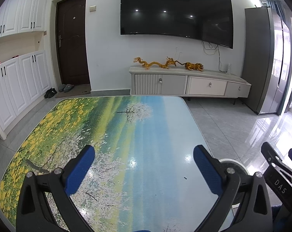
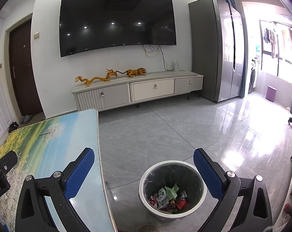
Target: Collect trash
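Crumpled red, white and green wrappers [image 2: 168,198] lie in the round white bin with a grey liner [image 2: 146,176], just below and between the spread, empty jaws of the right gripper [image 2: 144,171]. The left gripper [image 1: 144,167] (jaws also wide, empty) hangs over the glossy landscape-print tabletop [image 1: 111,127], bare ahead of it. Collecting looks finished; next would be checking for stray scraps.

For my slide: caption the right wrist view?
Open right tongs above a bin of trash beside the table.

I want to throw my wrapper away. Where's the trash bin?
In the right wrist view, the trash bin stands on the floor right of the table, below the open right gripper.
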`<state>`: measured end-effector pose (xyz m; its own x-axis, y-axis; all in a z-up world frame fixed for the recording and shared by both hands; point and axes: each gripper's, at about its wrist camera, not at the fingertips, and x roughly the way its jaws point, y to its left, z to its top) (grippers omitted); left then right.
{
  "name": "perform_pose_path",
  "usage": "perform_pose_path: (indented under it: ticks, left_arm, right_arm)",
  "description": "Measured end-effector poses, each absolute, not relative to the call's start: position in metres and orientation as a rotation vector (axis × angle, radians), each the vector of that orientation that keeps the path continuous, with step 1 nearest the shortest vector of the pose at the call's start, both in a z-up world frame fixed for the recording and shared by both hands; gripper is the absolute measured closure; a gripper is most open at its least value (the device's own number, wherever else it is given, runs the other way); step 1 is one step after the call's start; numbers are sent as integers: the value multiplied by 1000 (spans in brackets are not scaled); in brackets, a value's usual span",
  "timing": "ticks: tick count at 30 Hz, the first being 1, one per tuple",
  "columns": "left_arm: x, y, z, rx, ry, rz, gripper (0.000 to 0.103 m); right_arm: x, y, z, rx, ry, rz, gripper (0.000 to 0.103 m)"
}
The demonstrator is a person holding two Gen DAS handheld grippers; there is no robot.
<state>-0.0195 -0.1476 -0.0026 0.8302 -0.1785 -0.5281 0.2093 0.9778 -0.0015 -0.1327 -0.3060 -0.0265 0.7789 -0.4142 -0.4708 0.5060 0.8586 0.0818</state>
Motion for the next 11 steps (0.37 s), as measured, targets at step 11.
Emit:
perform_pose_path:
  ticks: [11]
  left_arm:
    - [-20, -147, -1, 55, 554, -205, 1]
  right_arm:
    - [-132, -306, -26, 209, 458, -502, 0]
